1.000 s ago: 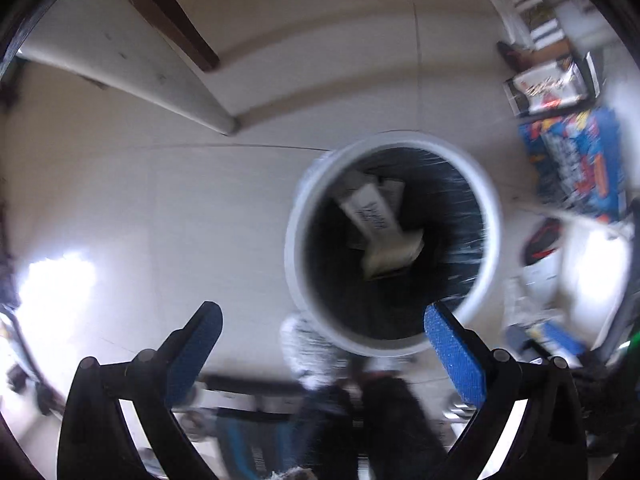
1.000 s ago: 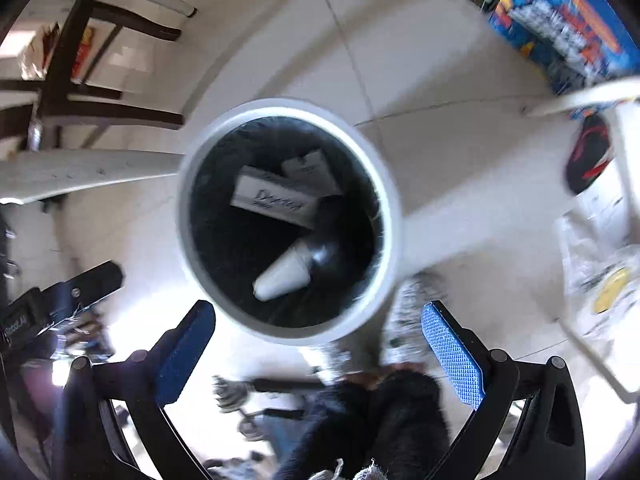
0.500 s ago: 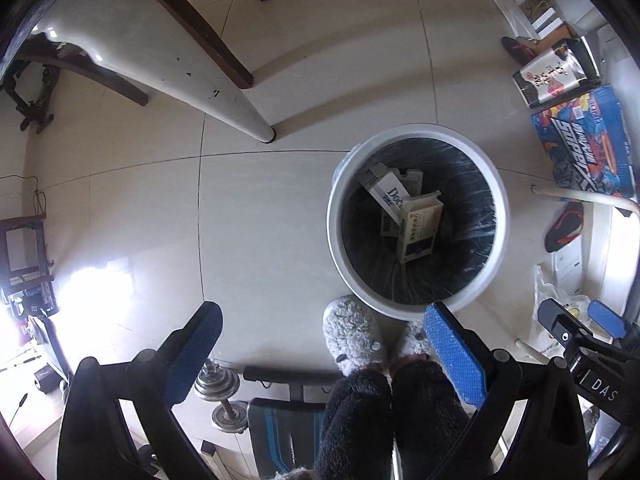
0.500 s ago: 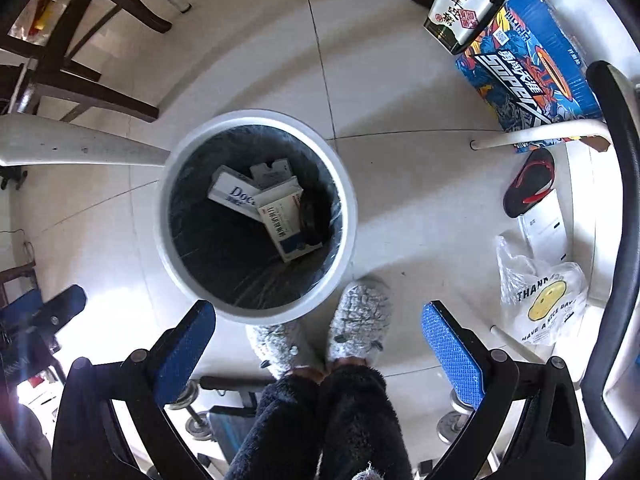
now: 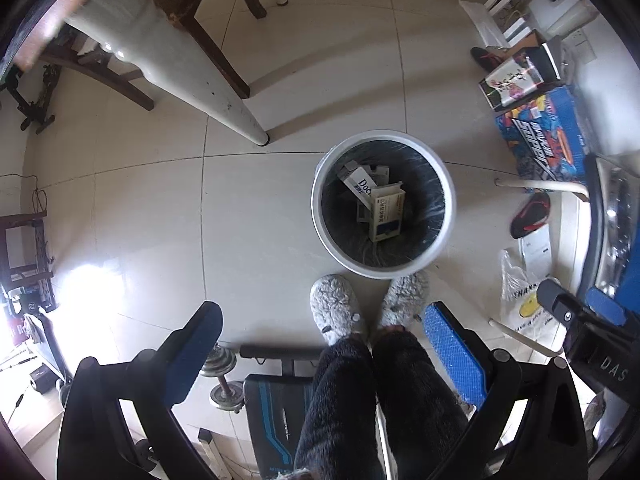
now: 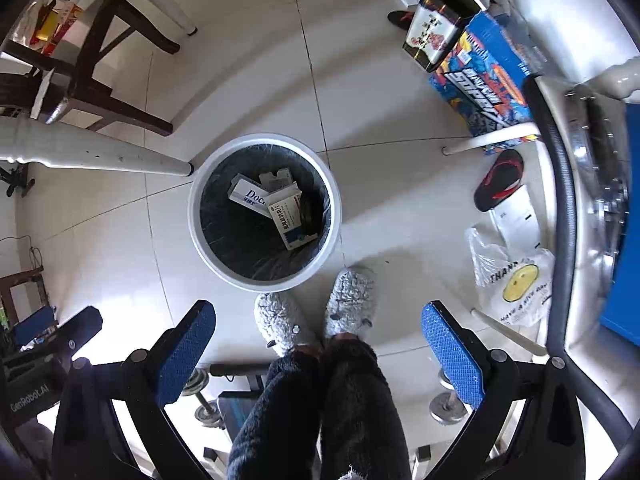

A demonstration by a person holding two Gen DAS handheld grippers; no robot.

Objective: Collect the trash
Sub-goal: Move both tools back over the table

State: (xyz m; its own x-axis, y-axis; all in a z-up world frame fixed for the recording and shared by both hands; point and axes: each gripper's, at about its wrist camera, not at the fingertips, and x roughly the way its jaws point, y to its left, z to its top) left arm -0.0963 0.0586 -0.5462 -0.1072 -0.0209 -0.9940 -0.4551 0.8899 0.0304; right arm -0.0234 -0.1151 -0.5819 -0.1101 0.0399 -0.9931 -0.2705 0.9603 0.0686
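We hold the left gripper (image 5: 322, 346) above the floor (image 5: 152, 216) with its jaws spread wide and nothing between them. Ahead of the left jaw stands a white table leg (image 5: 208, 92), with dark chair legs (image 5: 216, 52) beyond it. Ahead of the jaws and slightly toward the right jaw stands the trash bin (image 5: 320, 220), a white round bin with a dark liner. Inside it lie a white carton (image 5: 362, 189) and a cream medicine box (image 5: 386, 216), the box resting partly over the carton. Between the jaws and the bin we see two grey slippers (image 5: 336, 312), toes just beside the bin wall.

We hold the right gripper (image 6: 318, 346) likewise, jaws wide and empty. In this view the bin (image 6: 196, 232) sits ahead of the left jaw, with the carton (image 6: 250, 199) and the medicine box (image 6: 290, 220) inside it. Ahead of the right jaw lie a black and red sandal (image 6: 500, 180) and a blue printed box (image 6: 486, 80). Just outboard of the right jaw lies a white plastic bag (image 6: 516, 284) with a yellow smiley face.
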